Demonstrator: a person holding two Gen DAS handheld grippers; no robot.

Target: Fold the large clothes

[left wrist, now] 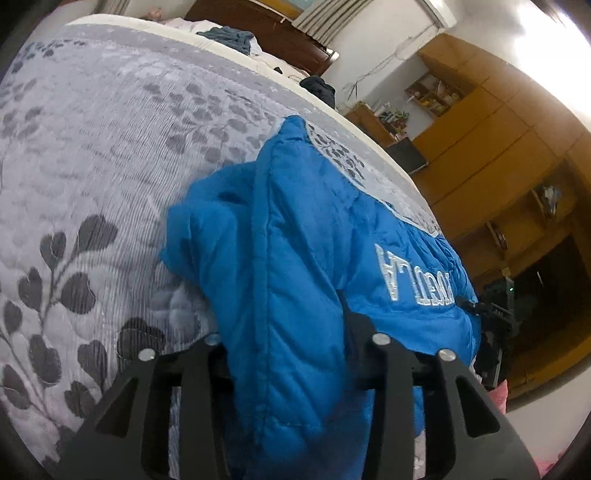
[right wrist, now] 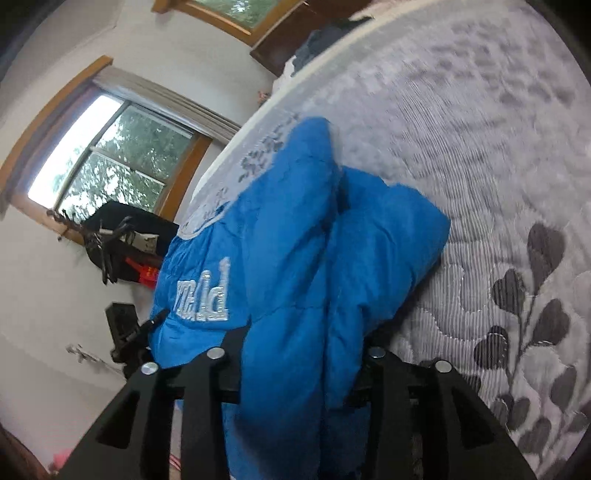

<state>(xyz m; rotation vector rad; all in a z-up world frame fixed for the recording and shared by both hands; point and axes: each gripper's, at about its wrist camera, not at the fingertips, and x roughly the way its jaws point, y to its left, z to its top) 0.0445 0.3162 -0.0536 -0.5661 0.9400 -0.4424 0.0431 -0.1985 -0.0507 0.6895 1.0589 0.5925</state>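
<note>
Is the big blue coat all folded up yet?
Not yet. Already done: the blue coat is bunched lengthwise on the grey leafy bedspread. In hand: the left gripper and right gripper each pinch a thick fold. Left: laying it down flat and neat.

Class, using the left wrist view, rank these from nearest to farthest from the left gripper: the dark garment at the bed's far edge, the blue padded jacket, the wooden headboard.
1. Blue padded jacket, bunched between the left gripper's fingers.
2. Dark garment, at the bed's far right edge.
3. Wooden headboard, beyond the far end, top centre.
</note>
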